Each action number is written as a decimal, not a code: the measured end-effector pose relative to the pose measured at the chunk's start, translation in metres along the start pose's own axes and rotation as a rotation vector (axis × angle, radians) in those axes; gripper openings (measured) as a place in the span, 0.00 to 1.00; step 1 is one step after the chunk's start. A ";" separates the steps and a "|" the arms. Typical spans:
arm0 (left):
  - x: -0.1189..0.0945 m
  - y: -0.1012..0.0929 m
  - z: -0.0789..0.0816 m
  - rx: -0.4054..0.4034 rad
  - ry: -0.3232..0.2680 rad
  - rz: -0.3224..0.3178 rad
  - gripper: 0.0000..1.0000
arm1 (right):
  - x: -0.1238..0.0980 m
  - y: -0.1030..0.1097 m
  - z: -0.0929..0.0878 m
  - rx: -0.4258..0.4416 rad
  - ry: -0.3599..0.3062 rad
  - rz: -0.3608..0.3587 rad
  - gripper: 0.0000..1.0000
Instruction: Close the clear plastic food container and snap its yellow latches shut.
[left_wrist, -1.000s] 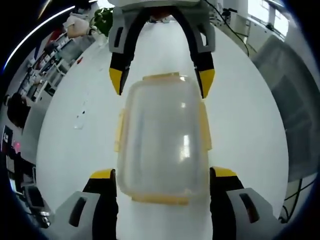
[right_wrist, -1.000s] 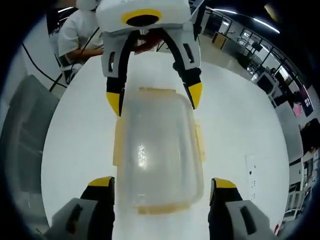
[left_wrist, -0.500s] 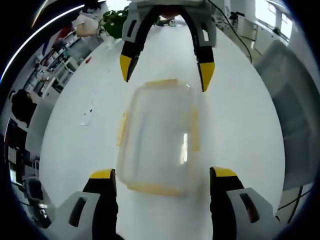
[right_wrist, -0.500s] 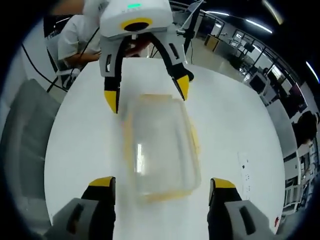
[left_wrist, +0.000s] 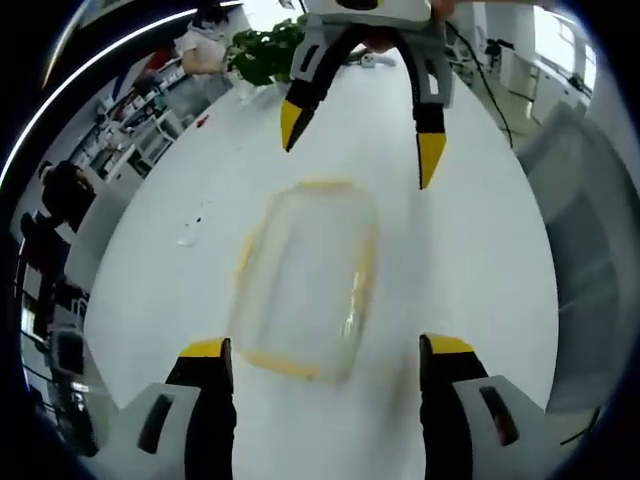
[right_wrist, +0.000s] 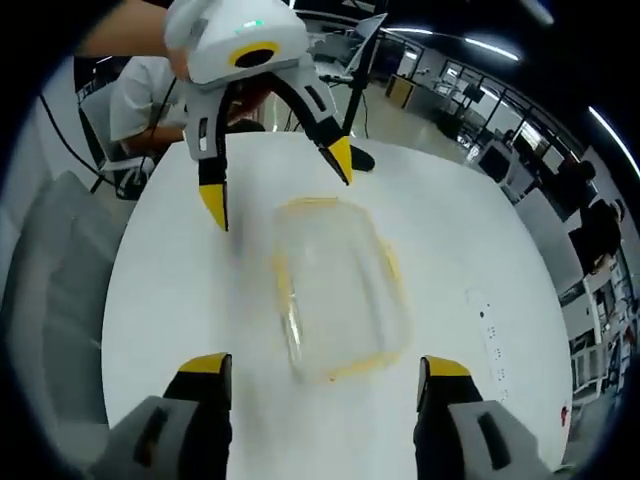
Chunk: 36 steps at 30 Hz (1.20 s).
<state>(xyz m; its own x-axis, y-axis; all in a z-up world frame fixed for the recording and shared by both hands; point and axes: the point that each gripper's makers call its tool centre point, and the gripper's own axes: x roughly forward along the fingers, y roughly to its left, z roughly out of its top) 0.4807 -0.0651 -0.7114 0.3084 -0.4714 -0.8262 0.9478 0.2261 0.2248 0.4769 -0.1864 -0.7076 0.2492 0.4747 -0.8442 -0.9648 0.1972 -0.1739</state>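
Container (left_wrist: 305, 280) lay mid-frame on white worktop (left_wrist: 480, 250); left tongs (left_wrist: 322, 352) and right tongs (right_wrist: 322, 364) both apart, gripping nothing.

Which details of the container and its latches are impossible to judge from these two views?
- Yellow latches: motion blur in the left gripper view; snapped or loose is unclear.
- Container: blurred in the right gripper view; lid seating and contents unreadable.
- Table: its near edge is cut off behind the left gripper fingers.
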 end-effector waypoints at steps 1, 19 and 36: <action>-0.001 -0.001 0.000 -0.012 -0.003 0.005 0.73 | 0.000 0.002 -0.002 0.007 -0.004 -0.004 0.75; -0.022 -0.038 -0.010 -0.171 -0.087 0.120 0.75 | -0.025 0.034 -0.017 0.133 -0.105 -0.103 0.73; -0.046 -0.077 -0.008 -0.273 -0.258 0.212 0.76 | -0.044 0.061 -0.036 0.254 -0.242 -0.194 0.73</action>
<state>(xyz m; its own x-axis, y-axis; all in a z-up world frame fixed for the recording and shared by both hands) 0.3925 -0.0545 -0.6947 0.5366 -0.5802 -0.6127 0.8160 0.5416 0.2019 0.4041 -0.2258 -0.6992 0.4668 0.5899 -0.6588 -0.8539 0.4946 -0.1622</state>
